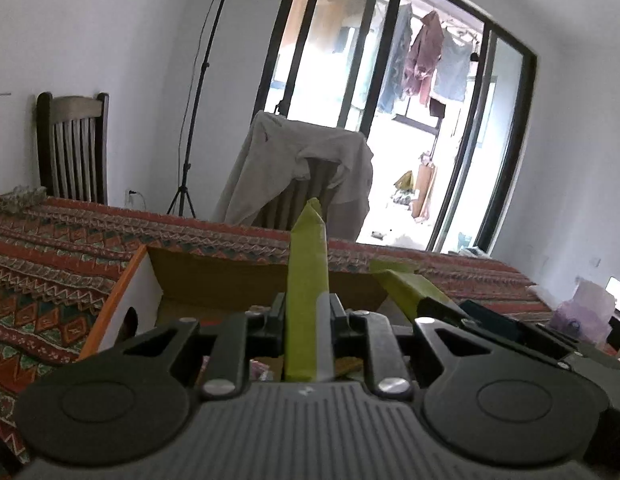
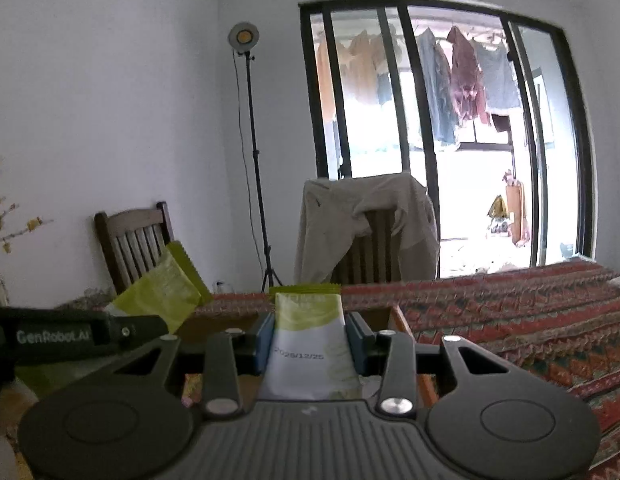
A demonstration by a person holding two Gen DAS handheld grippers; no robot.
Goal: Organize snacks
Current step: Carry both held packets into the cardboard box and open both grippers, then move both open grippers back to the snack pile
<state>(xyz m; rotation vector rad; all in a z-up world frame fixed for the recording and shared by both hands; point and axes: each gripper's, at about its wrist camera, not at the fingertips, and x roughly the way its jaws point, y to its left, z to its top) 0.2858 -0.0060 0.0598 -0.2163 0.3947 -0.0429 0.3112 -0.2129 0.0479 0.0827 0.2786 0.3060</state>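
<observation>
My left gripper (image 1: 307, 308) is shut on a green snack packet (image 1: 305, 264), seen edge-on and pointing up above an open cardboard box (image 1: 213, 276). My right gripper (image 2: 310, 340) is shut on a green-and-white snack packet (image 2: 310, 336) with a printed date, held over the same box (image 2: 398, 320). In the right wrist view the left gripper's body (image 2: 69, 336) shows at the left with its green packet (image 2: 161, 288). In the left wrist view the right gripper (image 1: 490, 324) and its packet (image 1: 406, 284) show at the right.
The box sits on a table with a red patterned cloth (image 1: 49, 248). Behind it stand a chair draped with a beige jacket (image 1: 301, 168), a dark wooden chair (image 1: 73, 148) and a light stand (image 2: 249, 152). Glass doors (image 2: 450, 120) are beyond. Small snacks lie inside the box.
</observation>
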